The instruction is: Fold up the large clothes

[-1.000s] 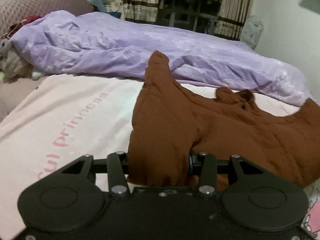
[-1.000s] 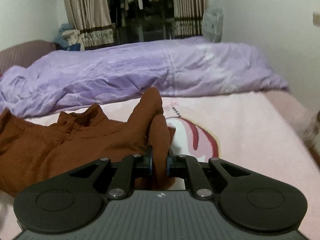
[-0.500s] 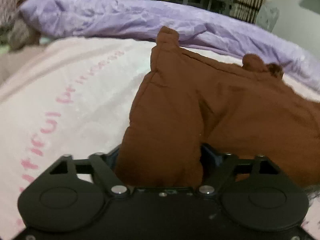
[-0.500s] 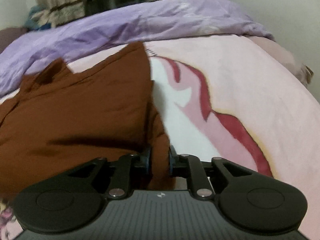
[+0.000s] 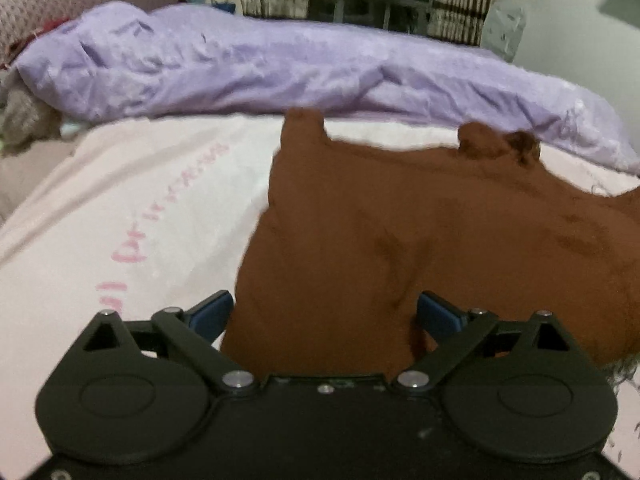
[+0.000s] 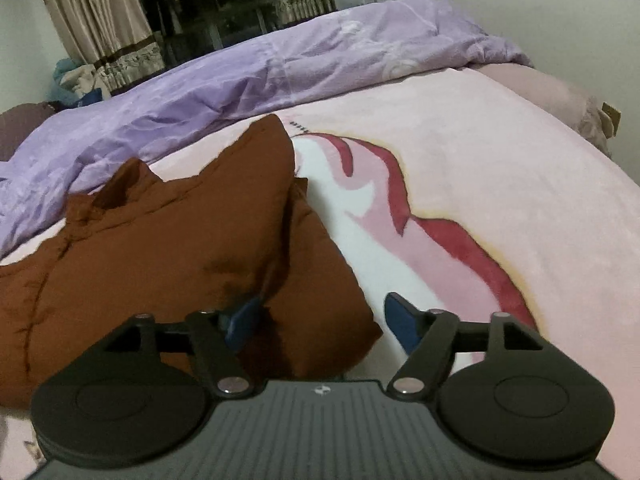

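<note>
A brown padded garment point(image 5: 400, 220) lies spread on the pink blanket point(image 5: 120, 200). Its near left corner sits between the blue pads of my left gripper point(image 5: 325, 314), whose jaws are opening and stand wide, just off the cloth's edges. In the right wrist view the garment point(image 6: 180, 240) has its near right corner inside my right gripper point(image 6: 323, 320), and these jaws are opening too. The left pad point(image 6: 244, 320) rests by a fold. The right one point(image 6: 402, 322) is clear of the cloth, over the blanket point(image 6: 500, 184).
A crumpled purple duvet point(image 5: 280, 64) runs along the far side of the bed, behind the garment; the right wrist view shows the duvet point(image 6: 280, 68) too. Curtains point(image 6: 100, 20) and a dark window stand beyond. A pillow point(image 5: 60, 4) lies at the far left.
Both grippers have sunk toward the bed and their jaws have gone from shut on the garment's corners to wide apart. The garment has dropped and flattened onto the blanket.
</note>
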{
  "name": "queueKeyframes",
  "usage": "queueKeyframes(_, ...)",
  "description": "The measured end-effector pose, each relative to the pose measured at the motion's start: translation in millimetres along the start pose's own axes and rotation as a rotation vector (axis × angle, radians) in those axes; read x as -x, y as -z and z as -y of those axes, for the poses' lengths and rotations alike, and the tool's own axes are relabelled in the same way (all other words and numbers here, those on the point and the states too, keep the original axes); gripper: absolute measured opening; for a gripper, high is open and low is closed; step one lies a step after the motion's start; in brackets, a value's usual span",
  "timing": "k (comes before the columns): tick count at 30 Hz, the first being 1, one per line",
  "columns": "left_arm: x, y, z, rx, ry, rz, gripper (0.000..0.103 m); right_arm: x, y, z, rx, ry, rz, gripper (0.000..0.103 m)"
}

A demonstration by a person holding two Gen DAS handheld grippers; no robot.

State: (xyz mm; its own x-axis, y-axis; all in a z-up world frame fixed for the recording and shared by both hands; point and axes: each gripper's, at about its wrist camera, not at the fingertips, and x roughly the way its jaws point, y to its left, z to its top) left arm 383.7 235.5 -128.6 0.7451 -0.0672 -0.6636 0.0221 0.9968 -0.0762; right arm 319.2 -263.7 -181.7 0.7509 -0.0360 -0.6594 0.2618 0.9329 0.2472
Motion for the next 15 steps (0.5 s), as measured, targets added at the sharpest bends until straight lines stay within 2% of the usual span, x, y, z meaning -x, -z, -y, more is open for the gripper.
queueKeyframes(3,-11,10,-6,0.035,0.03,-0.026,0.101,-14,1,9,-0.088,-0.029,-0.045,0.091)
queueKeyframes(8,-12,17,-14,0.063,0.073,-0.022,0.102,-1,14,44,-0.362,-0.117,-0.049,0.094)
queueKeyframes(11,-11,15,-13,0.047,0.075,-0.029,0.103,-7,14,38,-0.344,-0.109,-0.041,0.097)
queueKeyframes(12,-11,14,-11,0.042,0.073,-0.029,0.103,-9,12,34,-0.335,-0.105,-0.038,0.065)
queueKeyframes(13,-11,14,-10,0.038,0.072,-0.028,0.103,-14,12,31,-0.33,-0.133,-0.031,0.037)
queueKeyframes(14,-11,14,-10,0.036,0.072,-0.028,0.103,-21,11,31,-0.343,-0.176,-0.047,0.035)
queueKeyframes(15,-11,15,-10,0.037,0.073,-0.029,0.103,-24,12,32,-0.37,-0.17,-0.044,0.026)
